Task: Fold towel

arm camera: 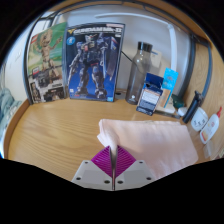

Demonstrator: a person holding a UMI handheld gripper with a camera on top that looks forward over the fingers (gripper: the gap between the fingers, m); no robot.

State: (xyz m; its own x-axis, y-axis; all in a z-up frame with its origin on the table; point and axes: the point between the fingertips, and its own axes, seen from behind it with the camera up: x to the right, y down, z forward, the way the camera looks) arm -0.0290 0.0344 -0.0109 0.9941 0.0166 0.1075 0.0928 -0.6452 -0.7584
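Note:
A pale pink towel lies on the wooden table, spreading from the fingers toward the right. My gripper is at the towel's near left corner. Its two fingers with purple pads are pressed together, and a pinch of the towel's edge rises from between the pads. The part of the towel held between the pads is hidden.
At the back stand a robot poster box, a second box to its left, a clear bottle and a small blue box. White plugs and cables lie at the right. Bare wood lies left of the towel.

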